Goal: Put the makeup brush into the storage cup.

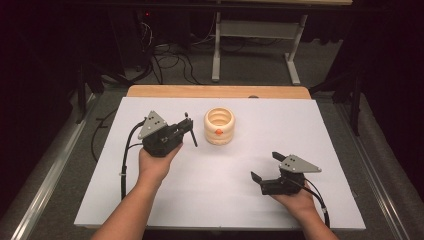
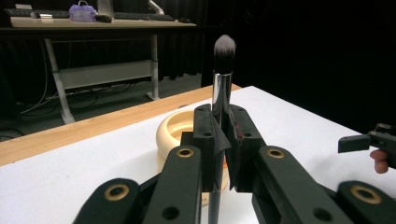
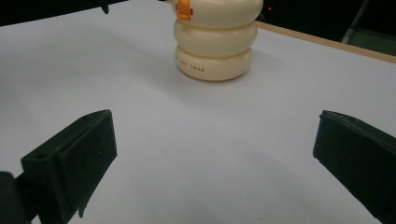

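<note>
Risk lies with the makeup brush (image 2: 223,74), clamped upright in the left gripper (image 1: 186,131) just left of the cream ringed holder (image 1: 219,126) at the table's (image 1: 150,205) middle: a tilted descent could catch the rim and topple it. The right gripper (image 1: 266,166) waits open, near right.

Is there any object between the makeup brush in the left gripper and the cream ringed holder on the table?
Nothing visible. The left gripper clamps the makeup brush upright, just left of the open-topped cream holder. Bare white table lies between them, and the right gripper sits open, well clear.
</note>
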A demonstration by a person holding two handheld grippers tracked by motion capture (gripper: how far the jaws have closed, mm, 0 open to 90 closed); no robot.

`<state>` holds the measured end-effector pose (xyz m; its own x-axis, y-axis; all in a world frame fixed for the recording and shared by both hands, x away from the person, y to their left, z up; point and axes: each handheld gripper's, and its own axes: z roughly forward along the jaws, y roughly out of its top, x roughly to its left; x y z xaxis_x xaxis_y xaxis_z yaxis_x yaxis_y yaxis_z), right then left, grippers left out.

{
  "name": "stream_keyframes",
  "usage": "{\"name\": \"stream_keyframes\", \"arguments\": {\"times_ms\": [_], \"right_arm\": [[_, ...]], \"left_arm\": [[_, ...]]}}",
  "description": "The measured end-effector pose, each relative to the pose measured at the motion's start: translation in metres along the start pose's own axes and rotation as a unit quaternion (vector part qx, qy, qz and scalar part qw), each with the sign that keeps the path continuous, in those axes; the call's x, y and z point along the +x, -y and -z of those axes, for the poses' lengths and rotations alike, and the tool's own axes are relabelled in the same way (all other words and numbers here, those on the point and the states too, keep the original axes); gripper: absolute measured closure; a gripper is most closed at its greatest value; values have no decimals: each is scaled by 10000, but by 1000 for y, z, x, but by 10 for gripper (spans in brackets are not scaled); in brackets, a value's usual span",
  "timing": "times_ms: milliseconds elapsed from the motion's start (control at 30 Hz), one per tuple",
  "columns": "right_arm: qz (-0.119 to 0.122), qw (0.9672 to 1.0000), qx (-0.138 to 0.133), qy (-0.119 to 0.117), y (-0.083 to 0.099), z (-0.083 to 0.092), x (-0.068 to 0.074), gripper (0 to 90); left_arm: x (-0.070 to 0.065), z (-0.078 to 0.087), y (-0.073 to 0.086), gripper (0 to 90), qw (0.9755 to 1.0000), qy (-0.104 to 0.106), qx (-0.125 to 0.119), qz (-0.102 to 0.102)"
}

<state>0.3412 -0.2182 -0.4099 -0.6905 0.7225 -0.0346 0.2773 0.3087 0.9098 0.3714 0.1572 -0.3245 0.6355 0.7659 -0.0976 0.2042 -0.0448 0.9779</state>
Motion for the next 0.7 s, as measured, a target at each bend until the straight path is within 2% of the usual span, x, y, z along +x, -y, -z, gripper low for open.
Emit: {"name": "stream_keyframes", "arguments": {"times_ms": [200, 400, 667, 700], "right_arm": [[-2, 10000, -89, 36, -2, 1, 0, 8], [-29, 9999, -134, 43, -3, 2, 0, 8], [-105, 9999, -107, 46, -4, 1, 1, 8], [-47, 9999, -97, 46, -4, 1, 0, 8]], "left_arm": [[-1, -4, -10, 836, 10000, -18, -26, -82], [-4, -10, -17, 835, 10000, 1, -7, -74], [-2, -17, -25, 836, 10000, 9, 16, -89], [-1, -17, -26, 836, 10000, -3, 10, -89]]}}
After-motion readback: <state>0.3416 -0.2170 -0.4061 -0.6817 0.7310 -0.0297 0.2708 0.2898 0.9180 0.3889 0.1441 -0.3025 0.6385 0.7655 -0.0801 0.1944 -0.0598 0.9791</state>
